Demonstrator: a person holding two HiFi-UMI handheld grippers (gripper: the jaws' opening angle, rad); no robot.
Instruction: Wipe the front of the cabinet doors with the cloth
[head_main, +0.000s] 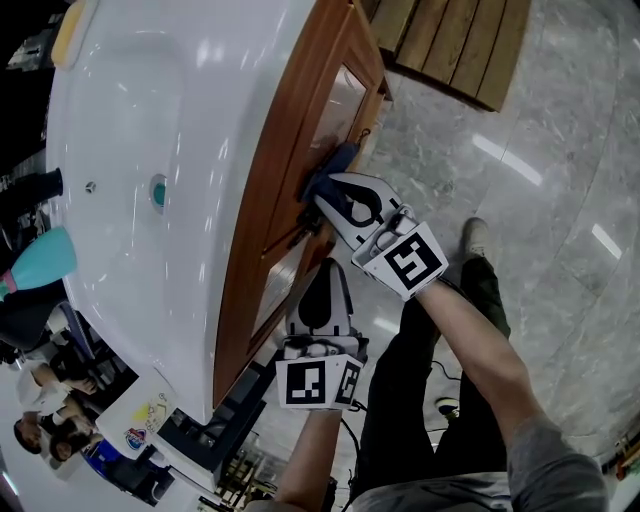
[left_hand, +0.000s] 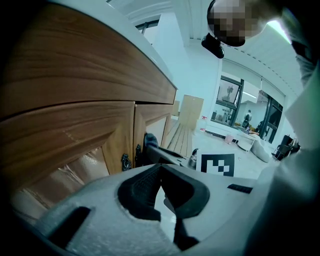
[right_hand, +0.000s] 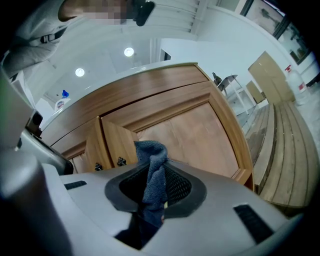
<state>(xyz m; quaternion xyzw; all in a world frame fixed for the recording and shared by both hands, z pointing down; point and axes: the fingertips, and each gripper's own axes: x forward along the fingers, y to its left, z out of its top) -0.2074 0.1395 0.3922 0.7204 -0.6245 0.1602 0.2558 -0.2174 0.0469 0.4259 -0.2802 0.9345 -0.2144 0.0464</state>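
A wooden cabinet (head_main: 300, 130) stands under a white sink top. My right gripper (head_main: 322, 192) is shut on a dark blue cloth (head_main: 337, 160) and holds it against the door front near the middle seam. In the right gripper view the cloth (right_hand: 152, 172) sticks up between the jaws, before the right door panel (right_hand: 195, 135) and two small dark door handles (right_hand: 120, 161). My left gripper (head_main: 322, 268) hovers just beside the lower door, shut with nothing in it. Seen from the left gripper (left_hand: 161, 171), the door (left_hand: 75, 130) is close on the left and the cloth (left_hand: 150, 141) lies beyond.
The white basin (head_main: 130, 120) with its drain (head_main: 158, 191) fills the left. A teal bottle (head_main: 45, 258) stands at its edge. Wooden slats (head_main: 450, 40) lie on the marble floor (head_main: 560, 170) beyond the cabinet. The person's leg and shoe (head_main: 476, 240) are to the right.
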